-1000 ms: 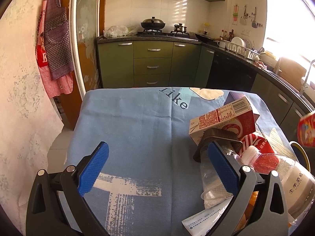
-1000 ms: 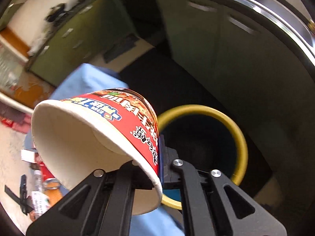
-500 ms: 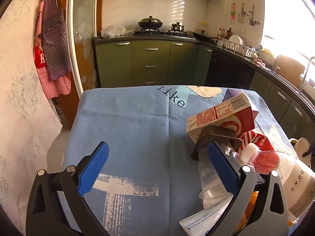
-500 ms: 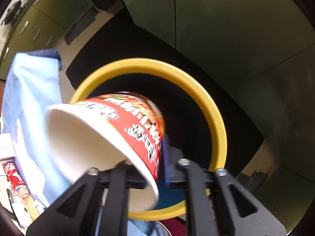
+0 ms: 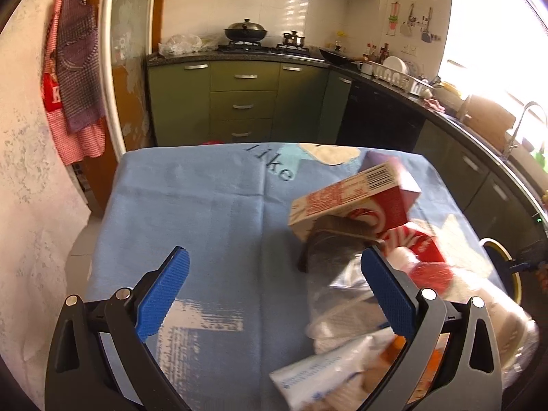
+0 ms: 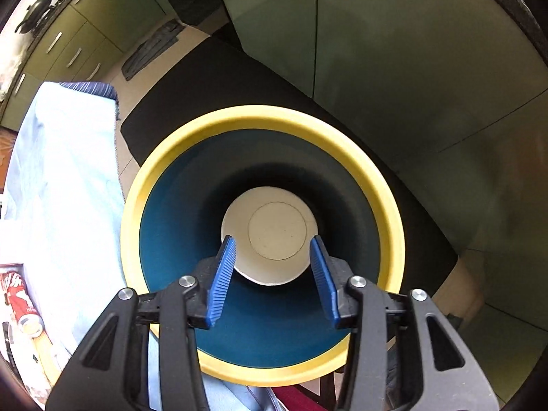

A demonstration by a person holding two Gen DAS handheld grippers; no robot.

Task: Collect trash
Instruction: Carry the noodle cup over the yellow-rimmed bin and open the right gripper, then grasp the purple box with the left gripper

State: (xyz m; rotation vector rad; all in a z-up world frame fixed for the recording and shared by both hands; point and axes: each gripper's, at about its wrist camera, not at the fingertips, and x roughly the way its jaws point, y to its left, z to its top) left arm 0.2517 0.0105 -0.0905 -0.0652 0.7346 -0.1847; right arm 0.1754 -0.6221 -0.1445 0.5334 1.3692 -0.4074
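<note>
In the right wrist view my right gripper [image 6: 273, 245] is open and empty, directly above a blue bin with a yellow rim [image 6: 171, 157]. A white paper noodle cup [image 6: 270, 236] lies at the bin's bottom. In the left wrist view my left gripper [image 5: 274, 274] is open and empty, low over the blue tablecloth [image 5: 191, 205]. A trash pile lies at its right: a red and white carton [image 5: 352, 202], a dark tray [image 5: 335, 243], a clear plastic cup [image 5: 339, 304], a white packet [image 5: 325, 373] and a red package [image 5: 421, 250]. The bin's rim [image 5: 503, 253] shows at the far right.
Green kitchen cabinets [image 5: 243, 102] and a dark counter with a dish rack [image 5: 397, 75] stand behind the table. An apron [image 5: 75, 75] hangs at the left. In the right wrist view a red can [image 6: 20, 304] lies at the table's edge, left of the bin.
My right gripper moved over the bin, opened and let go of the noodle cup, which dropped to the bin's bottom. My left gripper shifted slightly.
</note>
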